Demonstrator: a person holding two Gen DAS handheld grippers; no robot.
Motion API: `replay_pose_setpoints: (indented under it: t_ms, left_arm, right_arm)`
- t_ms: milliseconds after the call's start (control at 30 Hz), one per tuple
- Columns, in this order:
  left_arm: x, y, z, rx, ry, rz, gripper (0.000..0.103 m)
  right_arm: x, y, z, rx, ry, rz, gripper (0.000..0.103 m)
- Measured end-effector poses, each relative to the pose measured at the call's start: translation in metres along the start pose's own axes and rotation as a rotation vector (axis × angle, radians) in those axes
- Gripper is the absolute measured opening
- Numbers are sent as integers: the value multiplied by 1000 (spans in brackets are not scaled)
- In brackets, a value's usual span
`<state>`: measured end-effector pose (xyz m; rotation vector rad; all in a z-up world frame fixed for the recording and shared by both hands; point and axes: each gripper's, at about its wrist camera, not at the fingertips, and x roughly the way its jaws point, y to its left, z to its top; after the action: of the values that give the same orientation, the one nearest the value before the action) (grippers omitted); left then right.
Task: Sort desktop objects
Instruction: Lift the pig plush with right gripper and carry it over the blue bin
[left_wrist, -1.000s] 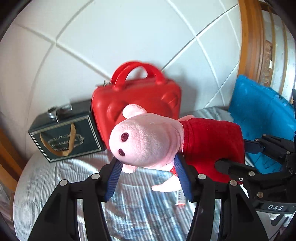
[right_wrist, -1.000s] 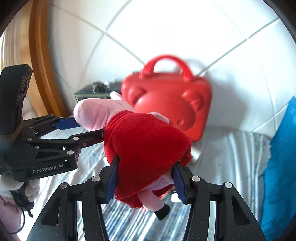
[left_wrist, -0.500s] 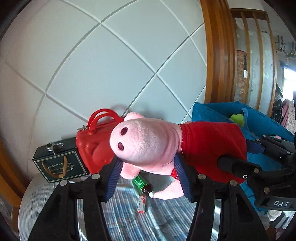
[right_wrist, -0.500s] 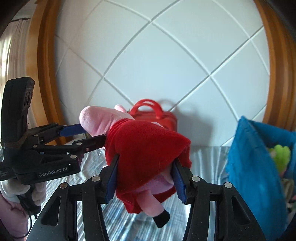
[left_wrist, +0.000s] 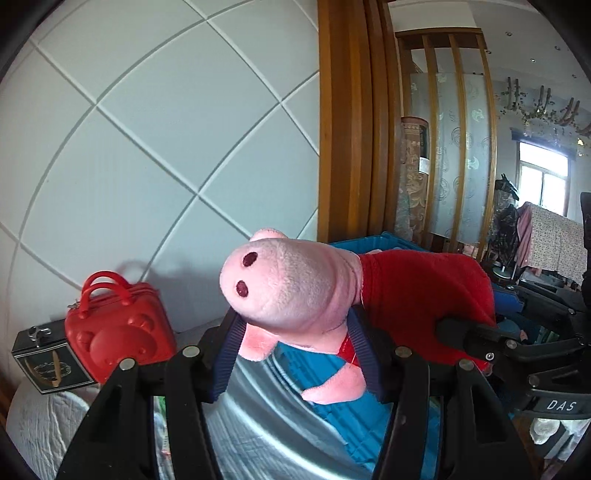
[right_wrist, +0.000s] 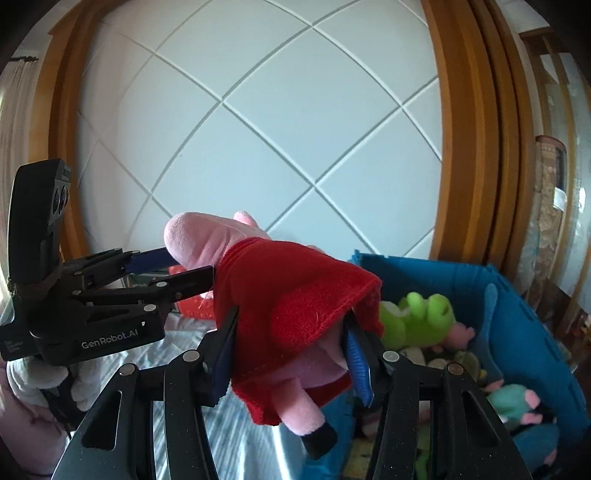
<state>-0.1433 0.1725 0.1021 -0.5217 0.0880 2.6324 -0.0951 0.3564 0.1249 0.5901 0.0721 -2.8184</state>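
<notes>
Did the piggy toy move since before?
Yes. The piggy toy, squeezed by both tongs, went up and away from the red case, toward the blue bin.

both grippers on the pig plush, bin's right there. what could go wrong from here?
1. The left gripper pinches the head and the right gripper the dress of the pig plush; uneven release could leave it dangling from one.
2. The blue bin already holds a green frog plush and others; the pig may perch on top.
</notes>
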Motion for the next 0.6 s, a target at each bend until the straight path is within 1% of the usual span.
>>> replay_pose_setpoints:
  t_ms: [100,200,300,433,533,600]
  left_arm:
    - [30,-48,11,4,23,-24,56]
    - [60,-89,22,7,49,-32,56]
    - [95,-128,27,10,99,-29,56]
    - [139,-162,23,17,187,-23,56]
    - [176,-180,16,37,285,-16,56]
    - [198,-186,8,35,359,-19,56]
  right_arm:
    - [-2,-49,5,17,29,-8,51]
    - [-8,-96,2,21,63,-9,51]
    - [-5,-135,-4,16,106,-5,51]
    - [8,-183,-11,21,165,7,51]
    - [26,-213,-21,44,229,10,51]
    - [44,-234,-31,62,294,0,52]
